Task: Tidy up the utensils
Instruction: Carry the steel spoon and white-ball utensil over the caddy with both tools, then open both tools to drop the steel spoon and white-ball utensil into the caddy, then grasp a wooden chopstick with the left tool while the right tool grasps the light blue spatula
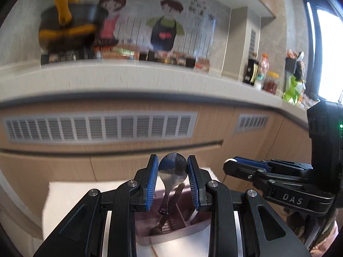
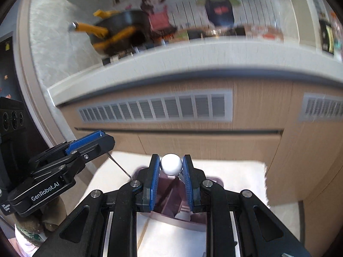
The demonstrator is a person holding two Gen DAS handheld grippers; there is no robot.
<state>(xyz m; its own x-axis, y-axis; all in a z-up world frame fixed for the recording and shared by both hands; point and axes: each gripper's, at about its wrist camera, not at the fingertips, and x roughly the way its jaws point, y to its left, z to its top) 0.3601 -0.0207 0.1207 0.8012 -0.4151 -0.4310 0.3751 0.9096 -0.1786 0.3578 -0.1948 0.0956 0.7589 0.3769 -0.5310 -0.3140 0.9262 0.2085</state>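
while clamped, spoon fills jaws

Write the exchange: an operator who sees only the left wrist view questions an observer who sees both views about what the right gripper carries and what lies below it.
Operator: My left gripper has its jaws closed on a metal spoon. I see the right gripper only side-on. What is it carrying?
Observer: A white rounded utensil end, pinched between the blue pads of the right gripper.
Operator: Is the tray below that one too?
Observer: Yes. The mauve utensil tray shows beneath the right jaws, on a white surface.
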